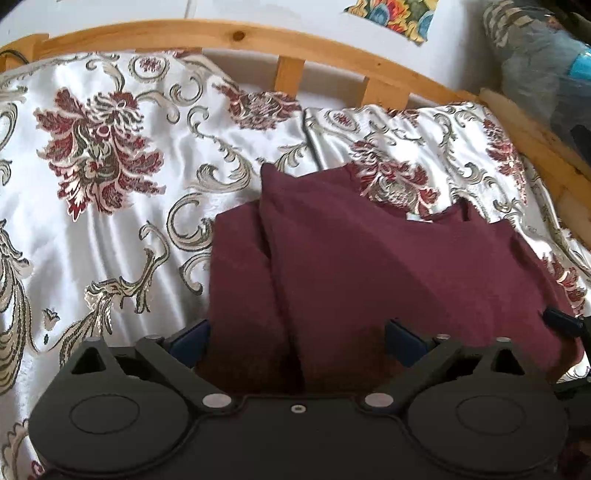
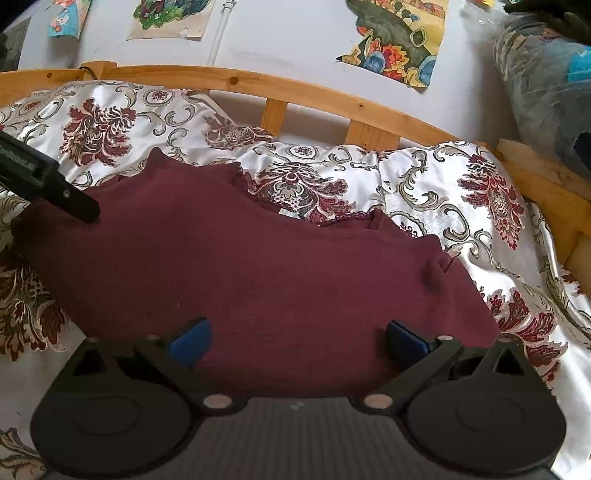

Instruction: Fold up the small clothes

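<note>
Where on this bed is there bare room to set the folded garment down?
Bare bedspread lies left of the maroon garment, up to the wooden headboard. A narrower strip runs between the garment and the right-hand rail. The middle is crowded: garment and both open grippers.

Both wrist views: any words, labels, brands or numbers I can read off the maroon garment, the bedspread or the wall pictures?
No readable text in either view.
Maroon garment: a pale tag shows at the neckline, too small and blurred to read.
Wall pictures: colourful drawings only, no legible words.
Bedspread: floral pattern, no lettering.
Left hand-held gripper and right hand-held gripper: no visible markings.
</note>
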The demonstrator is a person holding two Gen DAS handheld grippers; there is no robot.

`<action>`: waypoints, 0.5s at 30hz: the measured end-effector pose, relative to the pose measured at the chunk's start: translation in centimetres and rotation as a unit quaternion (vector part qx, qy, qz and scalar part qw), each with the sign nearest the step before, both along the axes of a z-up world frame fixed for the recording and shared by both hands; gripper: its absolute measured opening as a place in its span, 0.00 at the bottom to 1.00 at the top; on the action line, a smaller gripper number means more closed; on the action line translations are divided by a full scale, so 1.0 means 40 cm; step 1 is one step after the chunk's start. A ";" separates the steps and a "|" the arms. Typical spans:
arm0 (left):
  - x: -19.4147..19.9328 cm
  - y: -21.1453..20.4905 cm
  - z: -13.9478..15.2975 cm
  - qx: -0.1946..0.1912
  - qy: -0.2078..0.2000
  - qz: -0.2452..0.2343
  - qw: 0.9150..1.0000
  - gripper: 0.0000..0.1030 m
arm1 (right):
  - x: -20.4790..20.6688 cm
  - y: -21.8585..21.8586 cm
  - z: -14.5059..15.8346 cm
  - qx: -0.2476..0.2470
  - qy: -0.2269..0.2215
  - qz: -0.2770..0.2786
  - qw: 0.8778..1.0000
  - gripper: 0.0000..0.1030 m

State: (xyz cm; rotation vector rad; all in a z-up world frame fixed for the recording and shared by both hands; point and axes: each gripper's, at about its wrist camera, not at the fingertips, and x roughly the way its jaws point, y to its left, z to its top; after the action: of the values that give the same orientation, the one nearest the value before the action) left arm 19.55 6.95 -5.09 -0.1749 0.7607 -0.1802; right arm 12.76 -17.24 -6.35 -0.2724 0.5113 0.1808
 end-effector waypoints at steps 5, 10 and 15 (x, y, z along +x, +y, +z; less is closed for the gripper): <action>0.005 0.028 -0.013 -0.029 0.026 -0.005 0.999 0.87 | 0.001 -0.003 -0.001 0.003 0.001 0.000 1.000 1.00; 0.005 0.040 -0.021 -0.048 0.050 0.000 0.998 0.83 | 0.001 -0.004 -0.002 0.005 0.003 0.000 1.000 1.00; 0.014 0.021 -0.002 -0.038 0.069 -0.003 0.997 0.66 | 0.001 -0.004 -0.001 0.006 0.004 0.000 1.000 1.00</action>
State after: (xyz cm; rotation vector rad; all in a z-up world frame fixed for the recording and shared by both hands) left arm 20.09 7.78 -5.16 -0.2588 0.8934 -0.2045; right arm 12.81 -17.38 -6.40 -0.2599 0.5181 0.1844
